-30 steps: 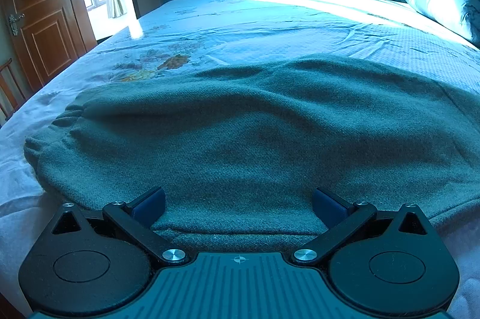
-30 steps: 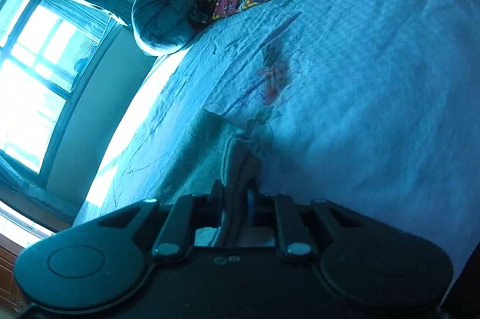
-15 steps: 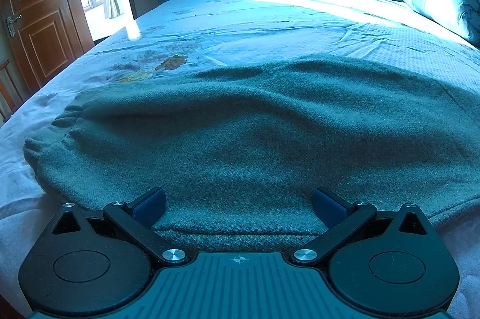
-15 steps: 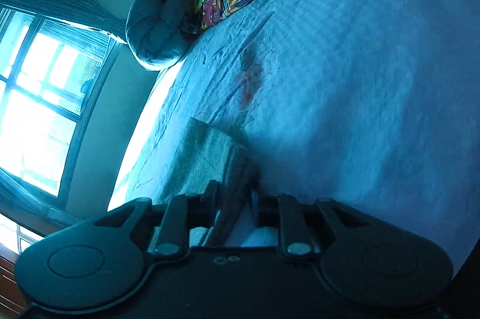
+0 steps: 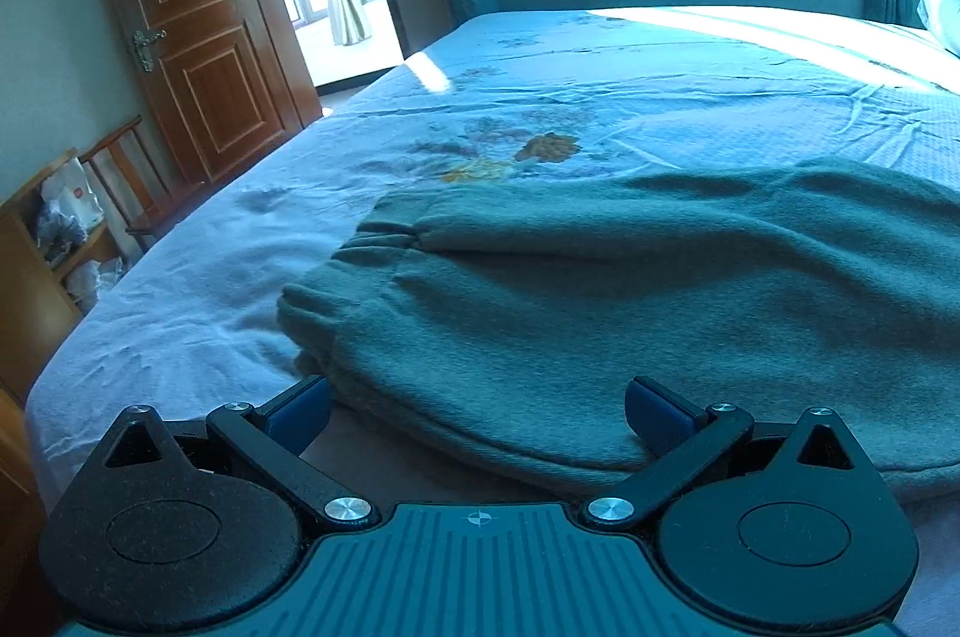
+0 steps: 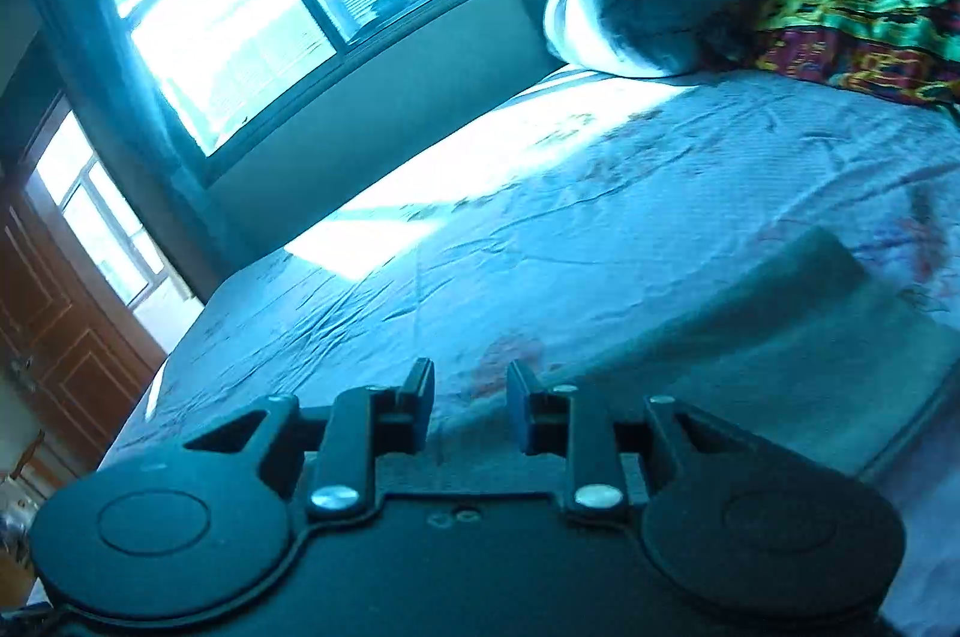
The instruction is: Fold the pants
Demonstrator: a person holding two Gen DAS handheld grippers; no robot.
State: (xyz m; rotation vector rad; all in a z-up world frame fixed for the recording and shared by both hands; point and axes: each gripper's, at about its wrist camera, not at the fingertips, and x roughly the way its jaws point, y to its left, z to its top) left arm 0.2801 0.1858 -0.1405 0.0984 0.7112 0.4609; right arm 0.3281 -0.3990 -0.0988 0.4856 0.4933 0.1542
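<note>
Currently the left gripper (image 5: 477, 406) hovers with fingers wide apart at the near hem of the pants (image 5: 600, 301), spread on the bed (image 5: 540, 97). Rightward, the right gripper (image 6: 470, 397), fingers parted and empty, risks bunching the fleece if it grabs only one layer.

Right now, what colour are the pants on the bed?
The pants look dull grey-green, one plain colour, clearest in the left wrist view.

Right gripper (image 6: 470, 400) released pants (image 6: 798, 361), jaws parted; left gripper (image 5: 477, 406) shifted toward waistband.
</note>
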